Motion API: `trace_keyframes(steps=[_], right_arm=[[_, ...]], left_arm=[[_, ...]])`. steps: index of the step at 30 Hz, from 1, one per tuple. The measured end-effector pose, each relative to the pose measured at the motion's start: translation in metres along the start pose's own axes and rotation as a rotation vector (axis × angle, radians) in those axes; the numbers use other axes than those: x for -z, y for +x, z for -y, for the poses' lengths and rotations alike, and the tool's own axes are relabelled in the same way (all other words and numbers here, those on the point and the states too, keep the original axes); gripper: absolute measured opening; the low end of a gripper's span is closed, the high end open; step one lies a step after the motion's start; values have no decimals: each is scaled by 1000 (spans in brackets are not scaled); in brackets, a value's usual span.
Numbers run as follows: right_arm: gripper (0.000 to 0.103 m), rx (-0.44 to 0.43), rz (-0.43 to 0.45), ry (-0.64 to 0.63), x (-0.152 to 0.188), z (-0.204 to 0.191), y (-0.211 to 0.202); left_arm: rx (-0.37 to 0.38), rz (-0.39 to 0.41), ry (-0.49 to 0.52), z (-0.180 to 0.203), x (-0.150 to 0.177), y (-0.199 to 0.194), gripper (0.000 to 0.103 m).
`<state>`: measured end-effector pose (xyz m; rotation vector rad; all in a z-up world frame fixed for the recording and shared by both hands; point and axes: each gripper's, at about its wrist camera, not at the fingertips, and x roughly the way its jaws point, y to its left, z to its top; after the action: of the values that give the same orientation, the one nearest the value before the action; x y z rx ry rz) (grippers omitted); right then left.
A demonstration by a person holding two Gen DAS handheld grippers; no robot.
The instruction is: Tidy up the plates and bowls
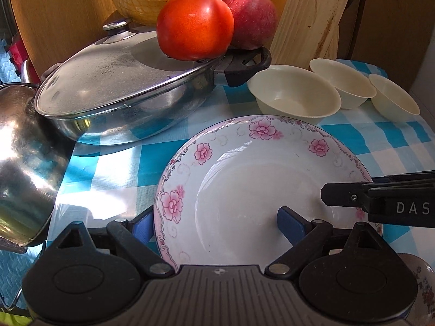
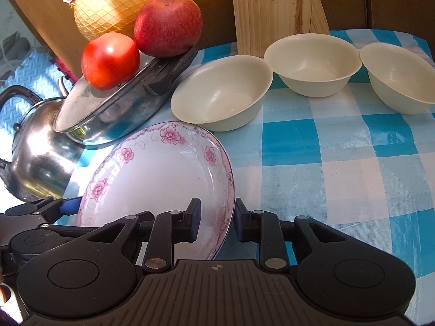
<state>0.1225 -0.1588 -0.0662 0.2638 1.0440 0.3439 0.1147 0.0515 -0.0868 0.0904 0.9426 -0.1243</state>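
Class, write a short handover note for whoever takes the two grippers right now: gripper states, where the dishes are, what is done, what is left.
Left gripper: open, straddling the near-left rim of the flowered plate.
Right gripper: jaws narrow, either side of the plate's right rim; a firm pinch is not clear.
The plate sits tilted on the checked cloth, beside the lidded pan.
Three cream bowls stand separately in a row behind it.
Done: nothing stacked yet.
Left: place the plate, nest the bowls.

Left gripper (image 1: 214,224), right gripper (image 2: 216,218): black linkage arms, blue pads, silver pivots, ribbed grey body; white lettering, perhaps "DAS".
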Motion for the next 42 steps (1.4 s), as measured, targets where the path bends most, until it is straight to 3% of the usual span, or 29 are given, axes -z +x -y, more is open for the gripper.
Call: trace_keyframes(steps=[3,8,19,27,33,35,39,42], right_arm=[[41,-6,2,-10,0,-3,-1],[40,-12,9,-2,0,-1,-2],[27,-4,17,26,1,3,-2],[26,-6,17,31,1,4,-2],[27,-17,19,37,0,6,-2],[28,-28,18,44,0,8,-2],[38,-42,18,51,0,9,-3],[57,-60,17,15,2,4,-4]], left_arm=[[-2,0,-4,-1,-2,2,89],[-3,8,-5,0,-2,3,91],[-8,14,-13,4,-2,7,100],[-5,27,-21,3,-1,7,100],[27,-8,-45,-2,-4,9,100],[28,-10,-51,-4,-4,9,100],[-40,16,-27,-1,-5,7,99],[-26,10,-47,-5,-4,8,99]])
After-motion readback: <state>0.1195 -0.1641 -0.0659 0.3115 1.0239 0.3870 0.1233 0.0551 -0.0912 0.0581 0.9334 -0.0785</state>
